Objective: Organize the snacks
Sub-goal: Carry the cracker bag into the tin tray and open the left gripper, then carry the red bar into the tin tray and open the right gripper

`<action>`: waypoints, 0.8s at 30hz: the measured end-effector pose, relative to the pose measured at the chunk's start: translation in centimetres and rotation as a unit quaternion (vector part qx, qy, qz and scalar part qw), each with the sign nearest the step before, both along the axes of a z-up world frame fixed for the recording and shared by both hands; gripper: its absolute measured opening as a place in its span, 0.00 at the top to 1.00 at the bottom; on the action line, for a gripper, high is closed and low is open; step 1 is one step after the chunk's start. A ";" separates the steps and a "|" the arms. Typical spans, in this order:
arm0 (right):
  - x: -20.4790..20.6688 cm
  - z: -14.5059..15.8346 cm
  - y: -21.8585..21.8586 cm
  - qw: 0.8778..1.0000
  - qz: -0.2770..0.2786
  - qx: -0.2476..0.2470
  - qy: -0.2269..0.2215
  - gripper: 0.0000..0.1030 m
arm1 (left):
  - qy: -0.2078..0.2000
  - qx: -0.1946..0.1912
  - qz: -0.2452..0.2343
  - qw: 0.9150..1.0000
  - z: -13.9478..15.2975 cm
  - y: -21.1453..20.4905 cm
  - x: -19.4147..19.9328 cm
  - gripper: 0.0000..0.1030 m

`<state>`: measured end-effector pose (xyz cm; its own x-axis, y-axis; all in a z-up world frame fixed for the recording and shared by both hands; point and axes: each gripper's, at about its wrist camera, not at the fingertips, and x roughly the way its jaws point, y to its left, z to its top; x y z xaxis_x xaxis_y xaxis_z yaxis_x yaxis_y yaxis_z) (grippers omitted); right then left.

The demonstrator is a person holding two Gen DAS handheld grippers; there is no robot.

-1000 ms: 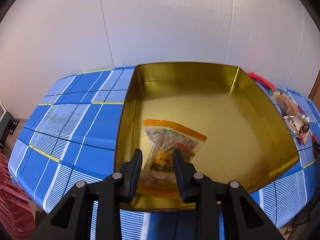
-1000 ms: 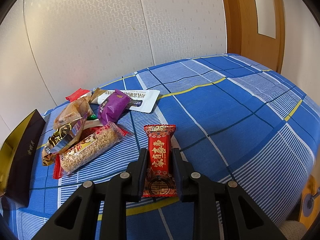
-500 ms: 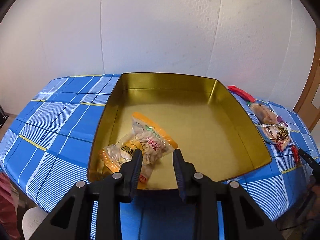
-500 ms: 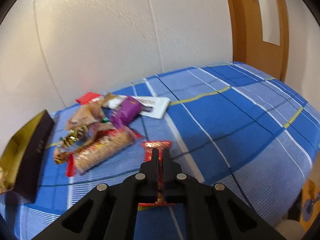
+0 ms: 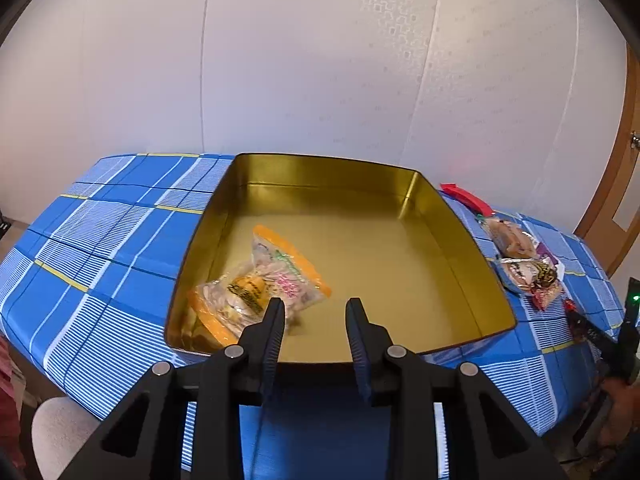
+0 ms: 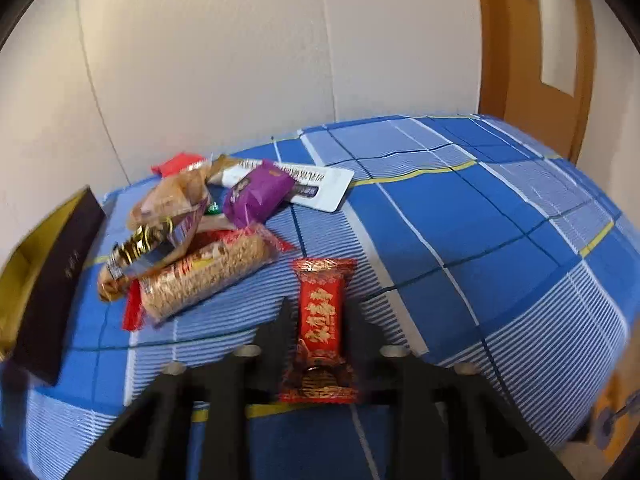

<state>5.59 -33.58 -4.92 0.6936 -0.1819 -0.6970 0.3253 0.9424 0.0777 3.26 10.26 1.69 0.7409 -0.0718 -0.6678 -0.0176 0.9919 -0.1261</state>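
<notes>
A gold tin box [image 5: 448, 240] stands open on the blue checked tablecloth. An orange-edged clear snack bag [image 5: 260, 284] lies in its near left corner. My left gripper [image 5: 316, 312] is open and empty, above the tin's near rim. In the right wrist view a red snack packet [image 6: 322, 320] lies on the cloth between the fingers of my right gripper [image 6: 320, 316], which is open around it. The view is blurred by motion. A pile of snacks lies to the left: a long puffed-rice bar [image 6: 208, 276], a purple packet [image 6: 256, 196], a brown bag [image 6: 172, 200].
A white flat packet [image 6: 320, 188] lies behind the pile. The tin's dark outer wall [image 6: 56, 288] shows at the far left of the right wrist view. A wooden door [image 6: 532, 52] stands at the back right. The same pile [image 5: 520, 260] lies right of the tin.
My left gripper pulled back and rose from the tin, leaving the bag inside. My right gripper was shut on the red packet half a second ago and is now open around it.
</notes>
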 end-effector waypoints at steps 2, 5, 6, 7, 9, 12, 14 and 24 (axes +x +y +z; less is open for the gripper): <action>-0.2 0.1 0.0 1.000 0.002 0.008 -0.004 0.78 | -0.002 -0.010 -0.006 1.000 0.0 -0.6 -0.3 0.69; -0.9 0.8 0.1 1.000 0.001 0.011 -0.016 0.78 | 0.002 -0.014 -0.015 1.000 -0.1 -1.3 -0.4 0.69; -1.3 1.1 0.4 1.000 0.004 0.016 -0.023 0.78 | 0.005 -0.015 -0.020 1.000 -0.3 -1.6 -0.5 0.69; -1.6 1.5 0.7 0.999 0.008 0.020 -0.029 0.78 | 0.006 -0.016 -0.022 1.000 -0.3 -1.8 -0.5 0.69; -2.0 2.3 1.8 0.999 0.020 0.028 -0.038 0.78 | 0.007 -0.019 -0.026 0.999 -0.5 -2.2 -0.8 0.69; -2.2 3.2 4.0 0.997 0.049 0.038 -0.047 0.78 | 0.010 -0.022 -0.028 0.999 -0.6 -2.4 -1.0 0.69; -2.0 3.7 6.0 0.995 0.076 0.042 -0.049 0.78 | 0.010 -0.027 -0.026 0.999 -0.6 -2.6 -1.3 0.69; 0.9 6.0 16.6 0.975 0.207 0.063 -0.059 0.78 | 0.018 -0.028 -0.031 0.999 -0.9 -3.7 -1.8 0.69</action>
